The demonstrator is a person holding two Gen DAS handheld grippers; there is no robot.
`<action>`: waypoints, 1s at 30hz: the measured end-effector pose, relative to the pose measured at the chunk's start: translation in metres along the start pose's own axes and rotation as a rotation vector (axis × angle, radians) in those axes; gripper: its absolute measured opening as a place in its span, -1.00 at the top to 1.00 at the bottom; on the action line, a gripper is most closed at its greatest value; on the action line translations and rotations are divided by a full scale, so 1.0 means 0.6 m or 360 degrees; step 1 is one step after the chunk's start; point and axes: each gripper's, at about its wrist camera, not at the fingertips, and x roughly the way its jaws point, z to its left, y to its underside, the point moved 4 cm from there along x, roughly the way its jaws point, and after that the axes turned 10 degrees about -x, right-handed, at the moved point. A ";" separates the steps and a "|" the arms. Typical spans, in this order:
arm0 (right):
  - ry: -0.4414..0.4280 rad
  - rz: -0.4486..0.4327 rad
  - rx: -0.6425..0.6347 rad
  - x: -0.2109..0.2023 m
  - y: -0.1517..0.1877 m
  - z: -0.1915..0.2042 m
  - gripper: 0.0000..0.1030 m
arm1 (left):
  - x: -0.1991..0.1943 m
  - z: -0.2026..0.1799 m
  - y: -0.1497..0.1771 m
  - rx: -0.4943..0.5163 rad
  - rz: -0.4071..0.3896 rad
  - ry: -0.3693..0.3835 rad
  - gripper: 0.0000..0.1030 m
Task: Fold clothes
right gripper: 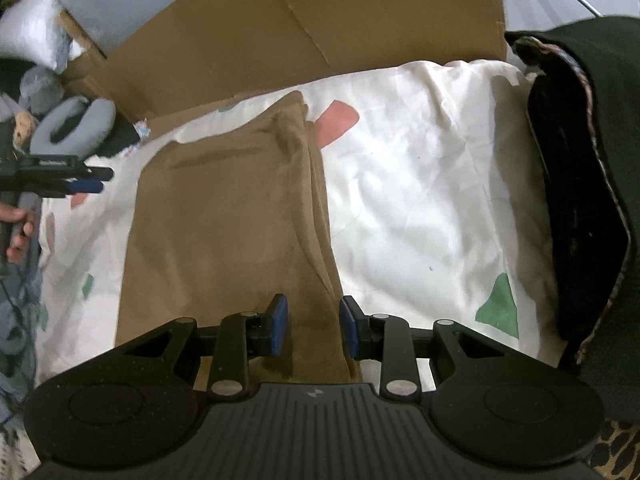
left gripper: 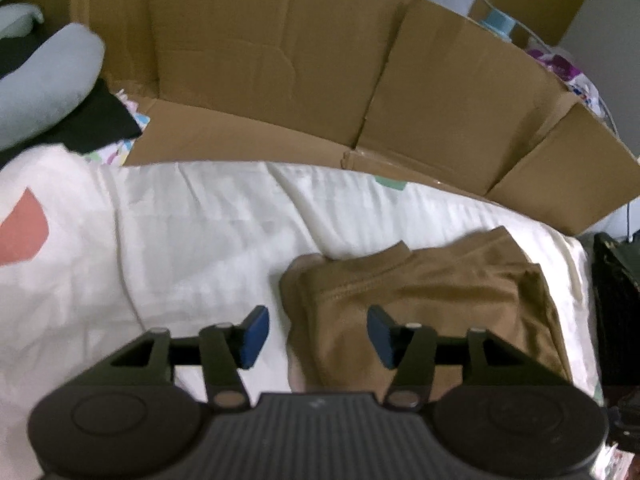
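Note:
A brown garment [right gripper: 224,220] lies folded into a long flat rectangle on the white patterned bedsheet [right gripper: 420,184]. My right gripper [right gripper: 314,326] stands over its near right edge; the blue pads are apart and fabric shows in the gap, not visibly pinched. In the left wrist view the same brown garment [left gripper: 424,304] lies at the right, collar end facing away. My left gripper [left gripper: 318,336] hovers open over its left edge and the bedsheet [left gripper: 180,240], with nothing between its pads. The left gripper [right gripper: 86,180] also shows at the far left of the right wrist view, held by a hand [right gripper: 16,232].
Flattened cardboard [left gripper: 280,80] stands as a wall behind the bed, also cardboard [right gripper: 320,20]. A grey neck pillow [left gripper: 44,80] lies at the left on dark cloth. A dark bag with leopard-print trim [right gripper: 580,200] borders the sheet on the right.

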 end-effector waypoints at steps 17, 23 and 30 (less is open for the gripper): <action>0.0144 0.0076 -0.0137 0.037 -0.008 -0.008 0.38 | 0.044 -0.007 0.200 -0.0289 0.0237 0.0252 -0.18; 0.0149 0.0083 -0.0187 0.028 -0.005 -0.006 0.39 | 0.029 -0.013 0.250 -0.0286 0.0236 0.0262 -0.17; 0.0119 0.0113 -0.0222 0.019 0.003 -0.005 0.38 | 0.003 -0.002 0.323 -0.0374 0.0361 0.0353 -0.03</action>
